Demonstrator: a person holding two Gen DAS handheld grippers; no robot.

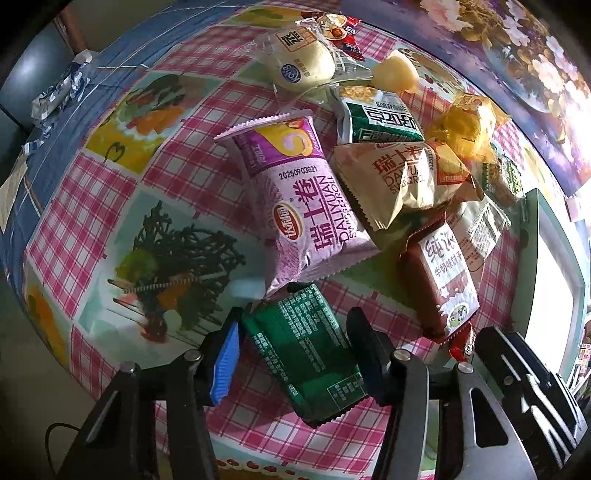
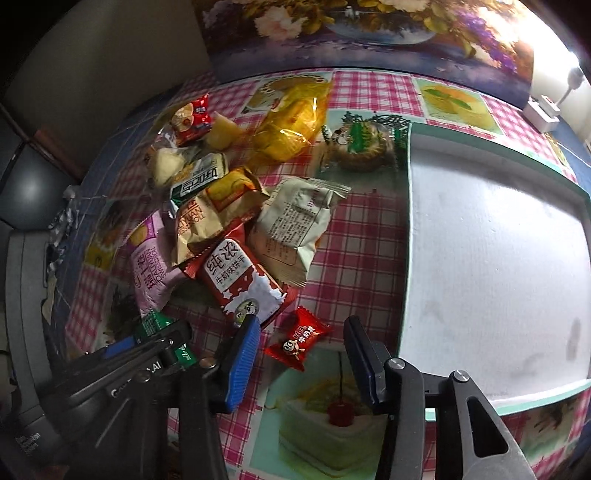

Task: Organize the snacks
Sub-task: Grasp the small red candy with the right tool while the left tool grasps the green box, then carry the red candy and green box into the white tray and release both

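A pile of snack packets lies on the checked tablecloth [image 1: 110, 206]. My left gripper [image 1: 295, 325] points straight down and is shut on a dark green packet [image 1: 306, 350], which sits slanted between the blue pad [image 1: 225, 362] and the other finger. In the right wrist view, my right gripper [image 2: 301, 325] stands open around a small red candy [image 2: 299, 343], with a gap on each side. The left gripper [image 2: 147, 347] shows at the lower left of that view. A purple Swiss roll packet [image 1: 306, 206] and a red-brown milk biscuit packet [image 2: 240, 280] lie just beyond the fingers.
A white tray with a teal rim [image 2: 408, 221] lies to the right of the pile. Further back lie a beige Swiss roll packet [image 1: 402, 177], a green-white packet [image 1: 380, 118], a yellow packet [image 2: 291, 122], a steamed bun [image 1: 306, 59] and a cream packet [image 2: 295, 225]. A flower picture [image 2: 369, 33] stands at the table's back.
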